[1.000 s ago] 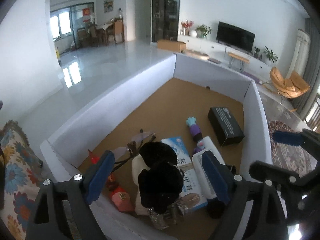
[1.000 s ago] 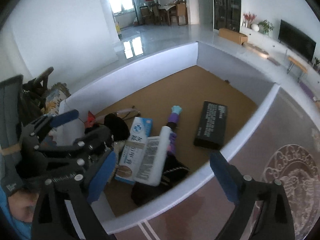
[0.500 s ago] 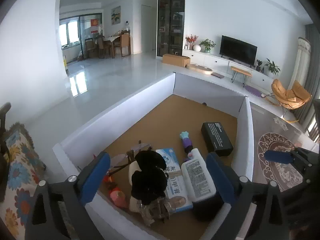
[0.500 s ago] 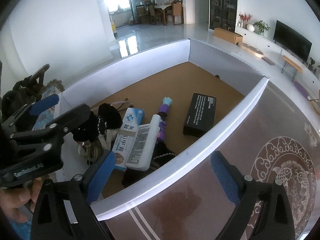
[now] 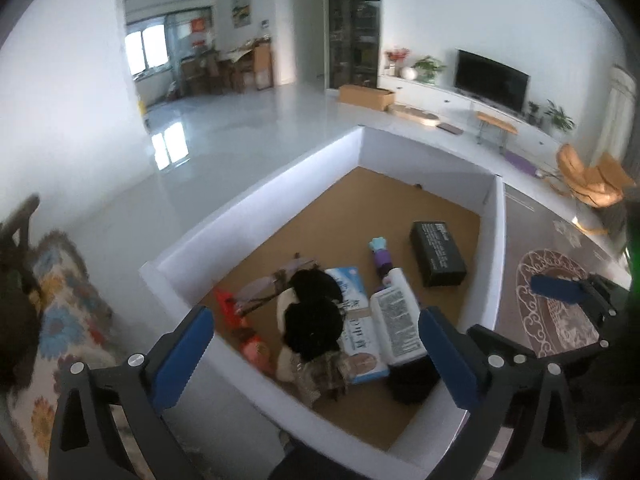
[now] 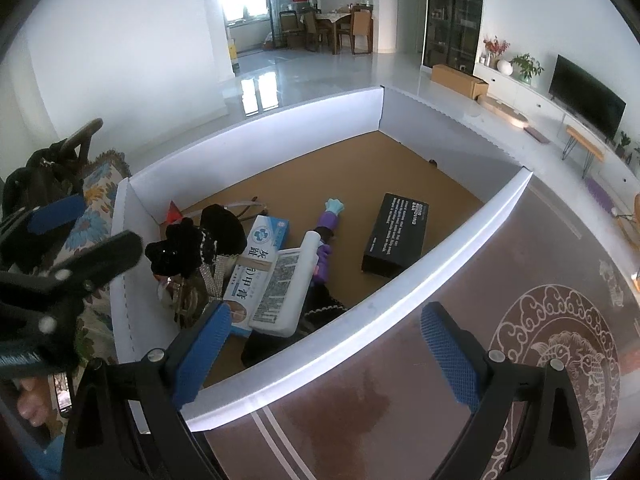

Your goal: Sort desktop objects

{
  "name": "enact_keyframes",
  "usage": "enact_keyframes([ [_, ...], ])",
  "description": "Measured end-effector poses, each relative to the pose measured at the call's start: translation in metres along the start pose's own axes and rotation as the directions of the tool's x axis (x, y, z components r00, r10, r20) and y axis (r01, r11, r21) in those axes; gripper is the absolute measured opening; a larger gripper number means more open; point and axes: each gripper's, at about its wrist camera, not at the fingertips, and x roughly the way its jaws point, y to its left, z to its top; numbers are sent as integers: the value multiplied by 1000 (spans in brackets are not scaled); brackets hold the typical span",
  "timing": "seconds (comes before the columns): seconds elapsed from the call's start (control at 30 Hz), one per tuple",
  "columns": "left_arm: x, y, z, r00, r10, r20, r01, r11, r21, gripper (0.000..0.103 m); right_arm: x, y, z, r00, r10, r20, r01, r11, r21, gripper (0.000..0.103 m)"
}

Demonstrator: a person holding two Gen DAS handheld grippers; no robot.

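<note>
A white-walled box with a brown floor holds the sorted things. A black fluffy piece lies by a blue-and-white carton, a white bottle, a purple toy and a black case. My left gripper hovers above the fluffy piece, its jaws opening, nothing between them. My right gripper is open and empty over the box's near wall. From there I also see the fluffy piece, carton, bottle and case.
Glasses, a red item and a black cloth also lie in the box. A flowered cushion sits left of it. The brown tabletop with a round ornament runs along the right. A person's hand shows at lower left.
My left gripper has lifted up and back from the black fluffy piece, and its jaws have spread wider. The fluffy piece stays in the box. The right gripper has hardly moved.
</note>
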Motion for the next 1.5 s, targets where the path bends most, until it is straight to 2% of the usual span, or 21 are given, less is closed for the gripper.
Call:
enact_keyframes([
  [0.07,-4,0,1,998,70,-5,-70,997,26,103,-2,-1,1,1000,0,4,0,1000,5,96],
  [0.17,-9,-5,2,971,234,40,-237,969,75,103,-6,-3,5,1000,3,5,-3,1000,12,96],
  [0.2,-10,-5,1,967,249,47,-252,964,79,103,-7,-3,6,1000,4,6,-4,1000,13,96],
  [0.23,-11,-5,2,970,239,45,-242,967,78,103,-8,-2,8,1000,5,7,-5,1000,14,96],
  [0.33,-12,2,5,989,145,14,-146,989,38,103,-12,0,13,1000,7,8,-7,1000,16,96],
  [0.53,-12,16,9,997,72,-3,-72,997,-33,103,-6,7,18,999,-2,-50,2,1000,4,96],
  [0.87,-7,23,14,997,71,-15,-72,994,-77,103,1,12,18,997,-2,-80,2,1000,0,96],
  [1.5,6,21,13,998,46,-36,-49,995,-87,103,4,14,23,997,2,-75,-2,1000,-5,96],
])
